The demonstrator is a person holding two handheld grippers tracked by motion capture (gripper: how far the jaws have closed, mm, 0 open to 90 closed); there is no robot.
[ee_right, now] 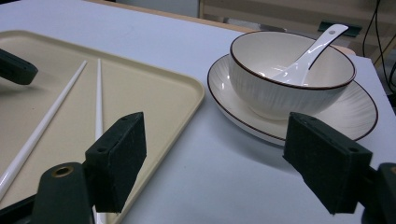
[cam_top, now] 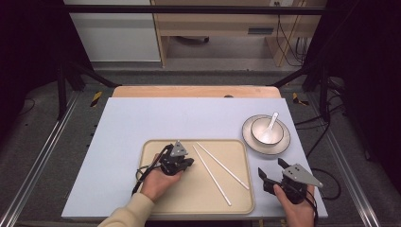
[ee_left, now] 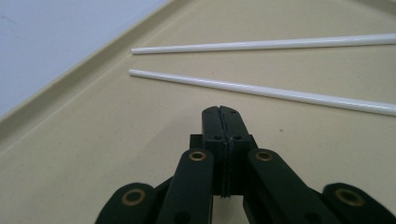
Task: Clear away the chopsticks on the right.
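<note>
I see two white chopsticks (ee_left: 261,88) lying apart on the beige tray (cam_top: 239,201), just ahead of my left gripper (ee_left: 222,122), whose jaws are pressed together on nothing above the tray floor. My right gripper (ee_right: 215,158) has its jaws spread wide over the bare tabletop (cam_top: 132,118) beside the tray's edge, holding nothing. Beyond those jaws, a white bowl (ee_right: 261,88) sits on a saucer (ee_right: 359,112) with a white spoon (ee_right: 310,53) resting inside it
</note>
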